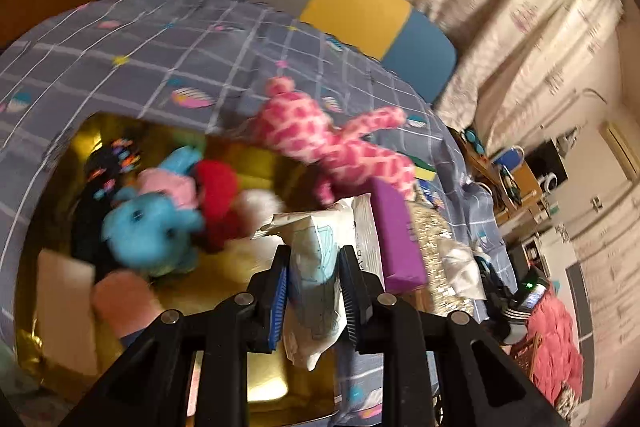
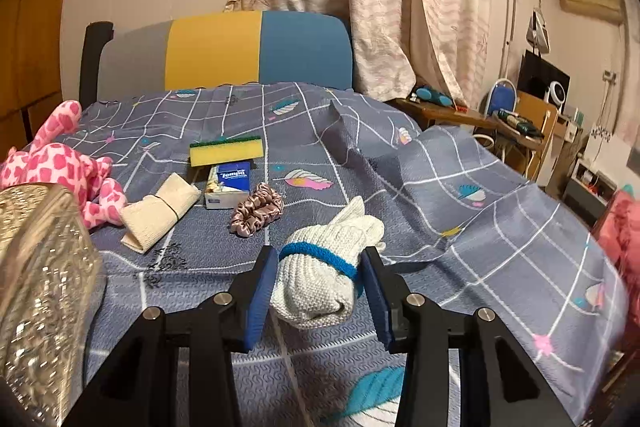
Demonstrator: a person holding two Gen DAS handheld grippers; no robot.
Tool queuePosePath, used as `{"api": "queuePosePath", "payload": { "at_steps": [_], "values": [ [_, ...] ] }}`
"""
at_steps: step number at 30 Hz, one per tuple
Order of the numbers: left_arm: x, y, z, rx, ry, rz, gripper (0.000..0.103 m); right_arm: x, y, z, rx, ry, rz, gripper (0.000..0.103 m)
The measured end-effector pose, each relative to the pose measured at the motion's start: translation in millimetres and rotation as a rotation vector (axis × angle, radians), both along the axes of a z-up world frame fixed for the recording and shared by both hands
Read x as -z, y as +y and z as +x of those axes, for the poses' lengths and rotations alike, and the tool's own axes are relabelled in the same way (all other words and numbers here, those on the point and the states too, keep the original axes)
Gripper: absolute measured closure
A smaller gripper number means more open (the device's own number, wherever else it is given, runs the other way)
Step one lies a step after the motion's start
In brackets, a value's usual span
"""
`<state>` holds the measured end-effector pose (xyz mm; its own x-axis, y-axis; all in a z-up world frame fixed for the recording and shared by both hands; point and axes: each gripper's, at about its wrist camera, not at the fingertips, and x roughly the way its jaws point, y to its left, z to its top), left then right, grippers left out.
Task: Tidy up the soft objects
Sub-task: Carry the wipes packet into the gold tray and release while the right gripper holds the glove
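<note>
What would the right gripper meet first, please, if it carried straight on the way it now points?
Probably the pink satin scrunchie on the bedspread, just beyond the white rolled cloth the right gripper holds; depth is uncertain.

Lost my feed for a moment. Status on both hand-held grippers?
Left hand-held gripper shut on pale wipes pack, above gold box of plush toys. Right hand-held gripper shut on white rolled sock. Nothing blocking.

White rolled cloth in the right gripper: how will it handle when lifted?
The rolled cloth looks knitted and soft, so it will probably squash between the right gripper pads rather than slip. The blue band around it should keep it rolled, though the loose end beyond the band may flop. Likely light.
</note>
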<state>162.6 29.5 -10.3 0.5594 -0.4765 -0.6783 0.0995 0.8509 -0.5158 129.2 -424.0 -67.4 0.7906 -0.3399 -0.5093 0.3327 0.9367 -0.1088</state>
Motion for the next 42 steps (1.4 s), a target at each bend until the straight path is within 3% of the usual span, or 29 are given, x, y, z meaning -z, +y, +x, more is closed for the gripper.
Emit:
{"api": "queuePosePath", "payload": {
  "at_steps": [3,6,11,14,18,23,27,29,30,32,37,42],
  "values": [
    [16,20,-8,-0.030,0.020,-0.036,0.079,-11,6,-11,-0.009,-0.013,-0.011,0.063],
    [30,31,-10,-0.045,0.049,-0.049,0.079,-25,13,-22,-0.018,-0.027,-0.019,0.081],
    [53,35,-8,-0.048,0.089,-0.033,0.079,-41,23,-27,-0.038,-0.009,-0.013,0.081],
    [65,36,-9,-0.053,0.105,-0.024,0.079,-40,10,-30,-0.001,0.013,0.086,0.080],
    [77,36,-11,-0.053,0.108,0.034,0.079,-25,-11,-31,0.049,0.088,0.215,0.049],
    [90,36,-10,-0.068,0.124,0.074,0.079,1,1,-11,0.003,0.228,0.244,0.047],
    [96,38,-8,-0.072,0.126,0.067,0.077,15,6,6,0.010,0.262,0.298,0.047],
    [94,38,-9,-0.073,0.127,0.084,0.071,21,11,15,-0.001,0.305,0.294,0.048],
    [93,39,-10,-0.078,0.127,0.094,0.069,22,14,17,-0.005,0.318,0.277,0.055],
    [89,41,-14,-0.079,0.117,0.097,0.062,22,19,18,-0.022,0.330,0.244,0.058],
    [74,44,-28,-0.081,0.060,0.101,0.060,8,21,6,-0.006,0.298,0.215,0.064],
    [63,41,-38,-0.079,0.004,0.153,0.060,-36,35,-12,-0.025,0.184,0.186,0.065]
  ]
}}
